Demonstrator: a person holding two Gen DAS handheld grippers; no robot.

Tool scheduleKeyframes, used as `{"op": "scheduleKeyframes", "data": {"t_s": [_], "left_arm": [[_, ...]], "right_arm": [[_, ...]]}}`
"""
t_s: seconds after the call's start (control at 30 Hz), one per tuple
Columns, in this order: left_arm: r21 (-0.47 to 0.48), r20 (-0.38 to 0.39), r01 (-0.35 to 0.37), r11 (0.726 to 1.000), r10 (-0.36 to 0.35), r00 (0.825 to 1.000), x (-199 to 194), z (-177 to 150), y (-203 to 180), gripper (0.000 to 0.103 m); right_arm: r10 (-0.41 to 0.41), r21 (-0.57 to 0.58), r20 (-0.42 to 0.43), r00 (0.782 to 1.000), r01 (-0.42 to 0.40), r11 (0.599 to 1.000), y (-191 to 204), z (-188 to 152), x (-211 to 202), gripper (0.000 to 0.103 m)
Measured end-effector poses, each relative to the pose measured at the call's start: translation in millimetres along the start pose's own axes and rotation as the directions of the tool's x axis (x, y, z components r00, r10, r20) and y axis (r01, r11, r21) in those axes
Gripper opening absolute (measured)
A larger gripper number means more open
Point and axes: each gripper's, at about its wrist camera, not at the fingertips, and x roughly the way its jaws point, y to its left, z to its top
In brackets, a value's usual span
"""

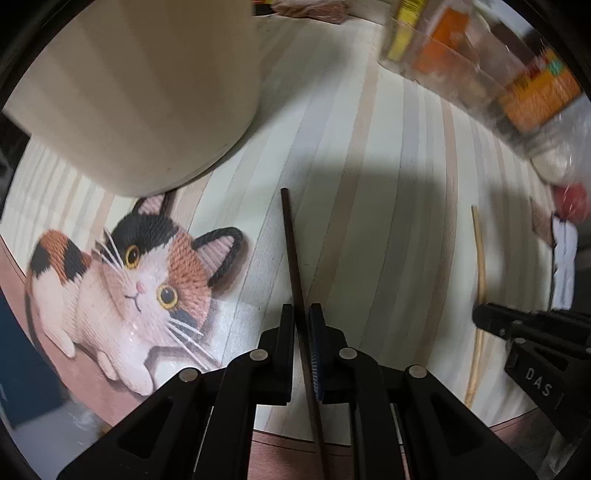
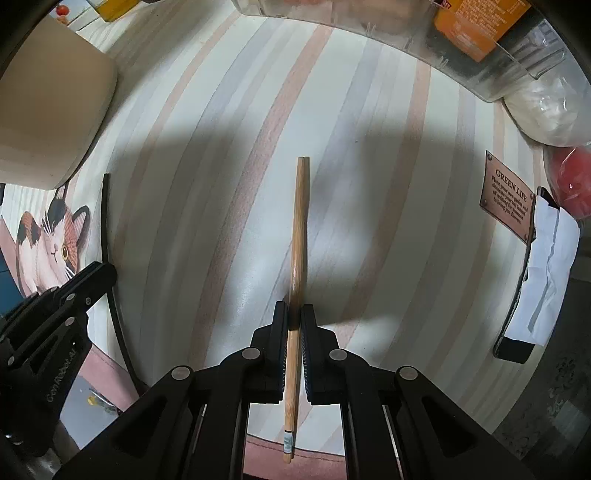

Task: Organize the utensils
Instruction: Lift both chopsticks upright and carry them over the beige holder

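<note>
Chopsticks are in both of your grippers, one slim stick each. Left wrist view: your left gripper [image 1: 301, 314] has its jaws pressed together on a dark brown, thin wooden chopstick [image 1: 291, 251]. It runs from 6 o'clock, between the pads, up to a blunt end near centre, tilted slightly toward 11 o'clock. Right wrist view: your right gripper [image 2: 294, 310] is clamped on a light tan bamboo chopstick [image 2: 300, 221]. It runs from 6 o'clock up to about centre, and a small pale label band sits near its lower end.

Beneath both lies a vinyl table mat with pale cream, grey and pink stripes [image 2: 388, 184]. At 8 o'clock in the left view, a printed calico cat picture [image 1: 129, 280] lies on the mat. Each gripper shows in the other's view, the right one at 4 o'clock and the left one at 8 o'clock.

Farther out, a beige cylindrical container [image 1: 147, 92] stands at 10 o'clock in the left view. A clear plastic bin holding orange packets [image 2: 472, 33] sits at 1 o'clock in the right view. A brown plaque lettered "GREEN LIFE" [image 2: 508, 195] lies at 3 o'clock.
</note>
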Motion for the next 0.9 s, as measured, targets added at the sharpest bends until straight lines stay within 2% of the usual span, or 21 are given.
{"op": "scheduleKeyframes", "data": {"t_s": [0.13, 0.3, 0.43, 0.57, 0.77, 0.9], "left_arm": [[-0.004, 0.012, -0.007, 1.0, 0.007, 1.0, 0, -1, -5, 0.003], [-0.031, 0.079, 0.051, 0.998, -0.048, 0.996, -30, -6, -2, 0.003], [-0.029, 0.173, 0.069, 0.997, -0.062, 0.983, -67, -10, -5, 0.003], [-0.035, 0.234, 0.084, 0.996, -0.074, 0.97, -95, -11, 2, 0.003], [-0.045, 0.332, 0.092, 0.995, -0.072, 0.941, -137, -10, 12, 0.003], [-0.052, 0.411, 0.103, 0.993, -0.072, 0.909, -171, -5, 18, 0.003]], "right_arm": [[0.009, 0.015, 0.068, 0.998, -0.01, 1.0, -4, -18, -6, 0.007], [0.077, 0.06, 0.149, 0.986, -0.087, 0.994, -20, -34, -23, 0.006], [0.112, 0.051, 0.234, 0.966, -0.127, 0.991, -27, -46, -51, 0.006], [0.151, 0.05, 0.294, 0.944, -0.173, 0.984, -31, -56, -73, 0.006], [0.212, 0.015, 0.392, 0.895, -0.237, 0.971, -32, -58, -124, 0.006], [0.242, -0.017, 0.467, 0.851, -0.265, 0.964, -26, -51, -159, 0.006]]}}
